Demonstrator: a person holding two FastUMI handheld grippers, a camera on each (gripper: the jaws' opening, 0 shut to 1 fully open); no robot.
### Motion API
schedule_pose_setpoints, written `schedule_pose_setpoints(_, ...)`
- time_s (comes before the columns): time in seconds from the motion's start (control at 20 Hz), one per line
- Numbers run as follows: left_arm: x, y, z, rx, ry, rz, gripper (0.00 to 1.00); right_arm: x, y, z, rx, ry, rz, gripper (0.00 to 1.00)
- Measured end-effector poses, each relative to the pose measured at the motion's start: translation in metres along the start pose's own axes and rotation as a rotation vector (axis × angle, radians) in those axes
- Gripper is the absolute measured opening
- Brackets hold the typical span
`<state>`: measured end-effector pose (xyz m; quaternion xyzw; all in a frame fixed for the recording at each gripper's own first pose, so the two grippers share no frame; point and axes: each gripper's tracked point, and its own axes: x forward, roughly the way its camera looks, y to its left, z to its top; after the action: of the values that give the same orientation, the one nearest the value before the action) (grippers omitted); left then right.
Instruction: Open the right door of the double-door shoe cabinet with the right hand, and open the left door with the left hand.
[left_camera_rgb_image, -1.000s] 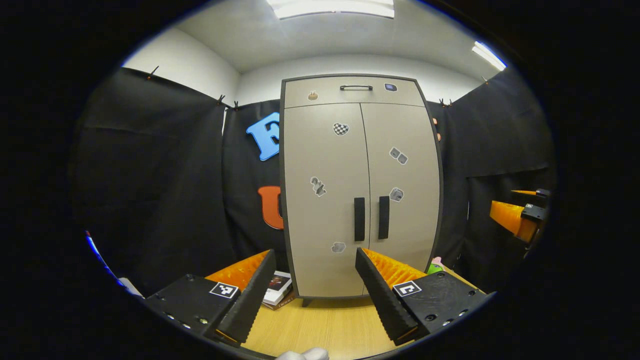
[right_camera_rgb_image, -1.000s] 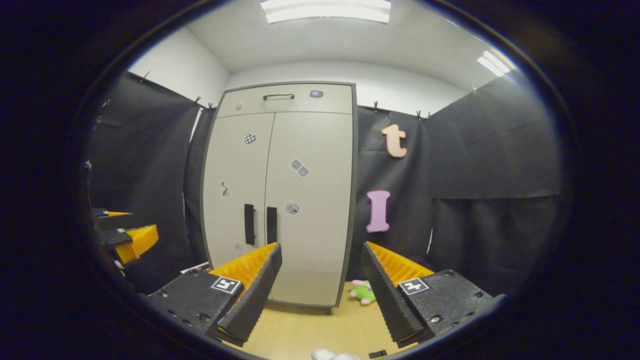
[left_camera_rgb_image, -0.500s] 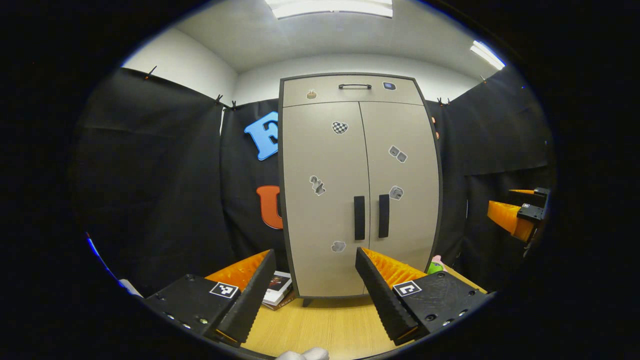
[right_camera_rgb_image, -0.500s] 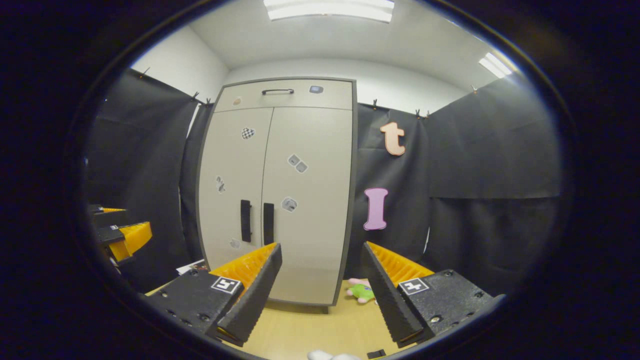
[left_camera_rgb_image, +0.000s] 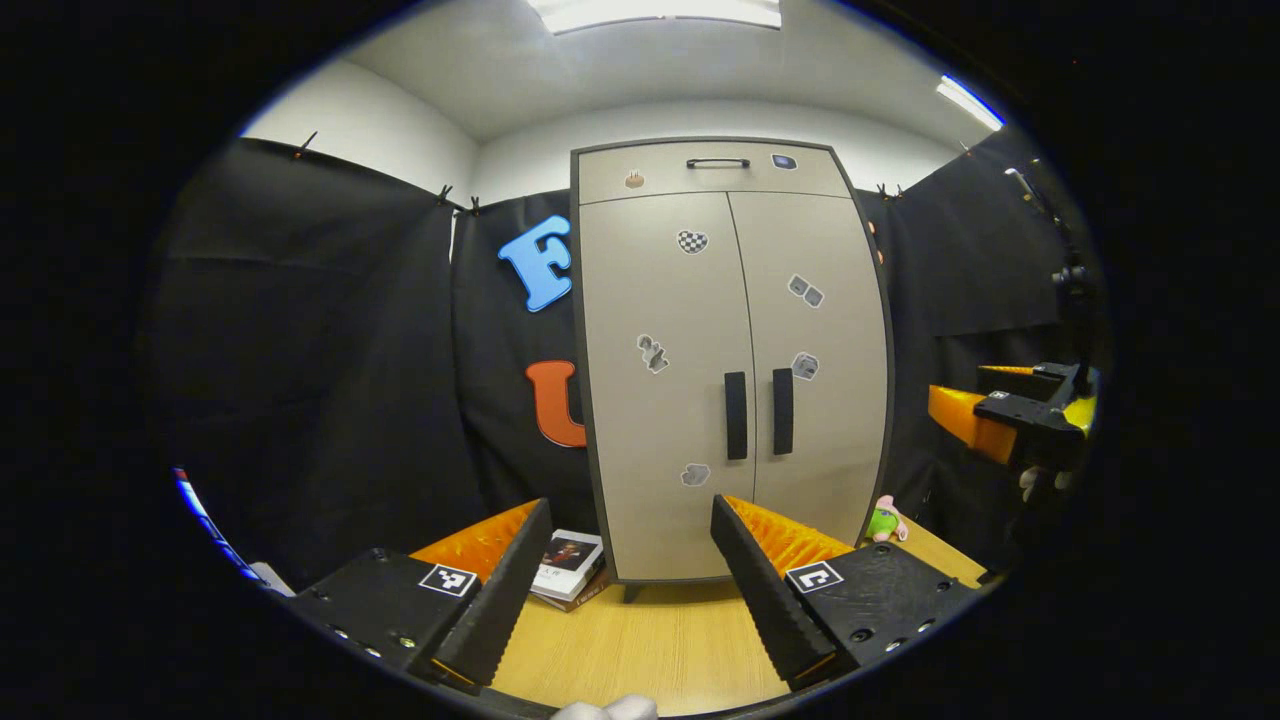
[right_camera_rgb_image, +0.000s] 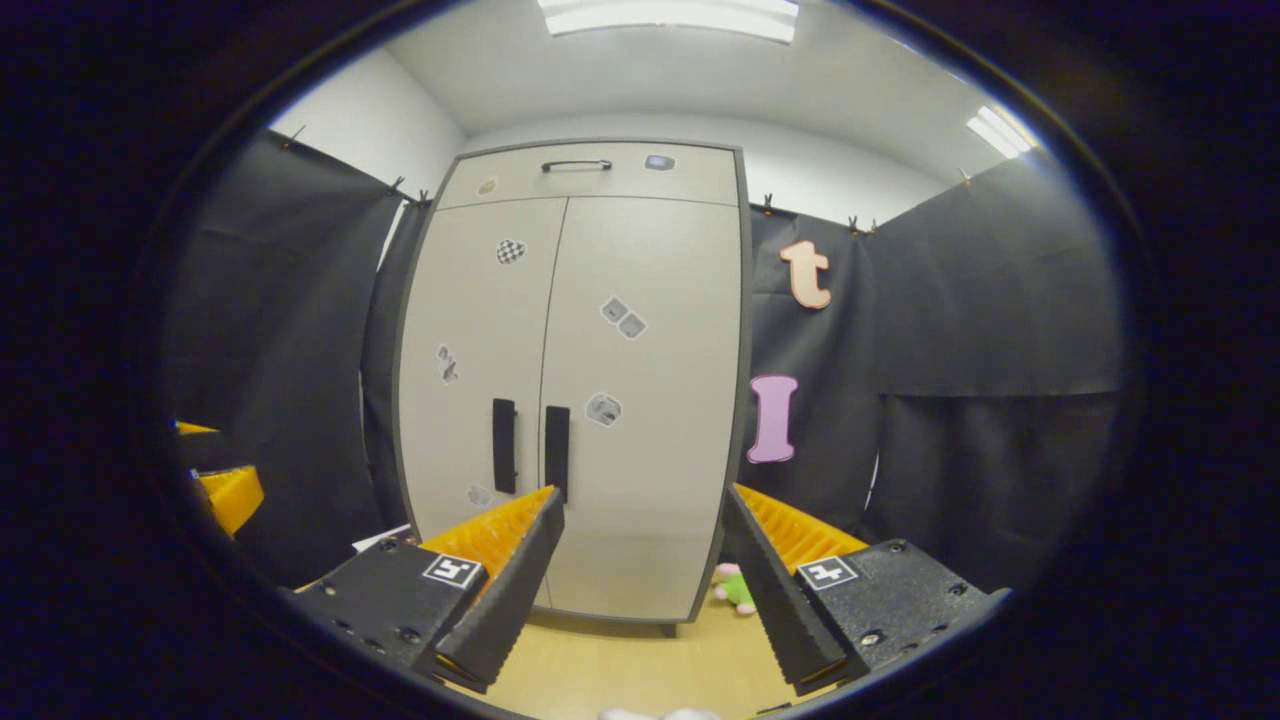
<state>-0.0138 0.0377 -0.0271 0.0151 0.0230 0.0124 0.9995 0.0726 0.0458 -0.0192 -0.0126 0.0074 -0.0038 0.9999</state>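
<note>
Books (left_camera_rgb_image: 568, 568) and a plush toy (left_camera_rgb_image: 883, 521) lie on the wooden floor (left_camera_rgb_image: 650, 640).

left gripper (left_camera_rgb_image: 620, 570) drifted left, cabinet (left_camera_rgb_image: 730, 360) shifts right | right gripper (right_camera_rgb_image: 640, 580) edged closer, cabinet looms larger

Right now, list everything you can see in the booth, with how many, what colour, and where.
shoe cabinet: one, beige with dark edging, standing on the floor, both doors shut
door handles: two, black, upright either side of the centre seam
top handle: one, black, on the upper panel
stickers: several, grey and checkered, on the doors
books: small stack, by the cabinet's lower left corner
plush toy: one, green and pink, by the lower right corner
floor: light wood
left tool: open, off the cabinet
right tool: open, off the cabinet
</note>
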Motion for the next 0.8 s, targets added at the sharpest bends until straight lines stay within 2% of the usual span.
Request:
schedule_pose_setpoints(0.4, -0.007, 0.040, -0.009, -0.019, 0.013, 0.139, 0.96, 0.125, 0.064, -0.011, 0.043, 0.023, 0.051, 0.99)
schedule_pose_setpoints(0.55, -0.005, 0.054, -0.011, -0.017, 0.028, 0.198, 0.96, 0.170, 0.085, -0.026, 0.073, 0.073, 0.074, 0.96)
schedule_pose_setpoints(0.8, 0.005, 0.064, -0.017, -0.017, 0.056, 0.255, 0.96, 0.224, 0.093, -0.041, 0.055, 0.117, 0.060, 0.90)
